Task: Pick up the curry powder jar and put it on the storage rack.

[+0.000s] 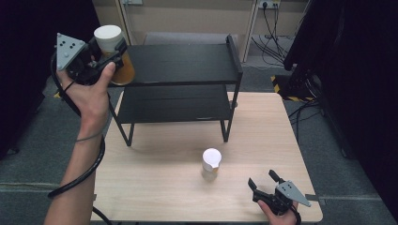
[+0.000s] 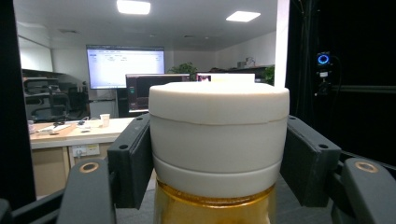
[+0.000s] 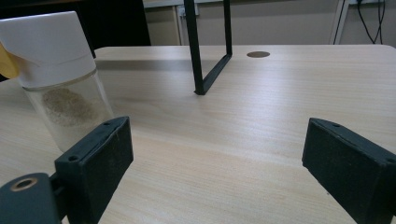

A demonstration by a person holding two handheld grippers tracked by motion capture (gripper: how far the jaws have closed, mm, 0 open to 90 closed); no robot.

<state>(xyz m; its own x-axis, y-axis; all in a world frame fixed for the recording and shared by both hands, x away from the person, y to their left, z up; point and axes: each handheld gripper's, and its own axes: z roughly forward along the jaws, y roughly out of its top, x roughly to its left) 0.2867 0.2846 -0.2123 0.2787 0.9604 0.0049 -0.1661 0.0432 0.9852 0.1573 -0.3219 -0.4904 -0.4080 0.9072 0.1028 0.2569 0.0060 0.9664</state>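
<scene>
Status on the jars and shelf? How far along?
Done: nothing is on the black shelf yet. In hand: the left gripper is shut on the amber jar by its white cap, held at the top tier's left edge. Left: the shaker jar stands on the table; the right gripper is open nearby.

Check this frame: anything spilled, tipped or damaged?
Nothing stands out. The left gripper holds an amber jar upright by its cap beside the shelf; the second jar stands upright on the table.
</scene>
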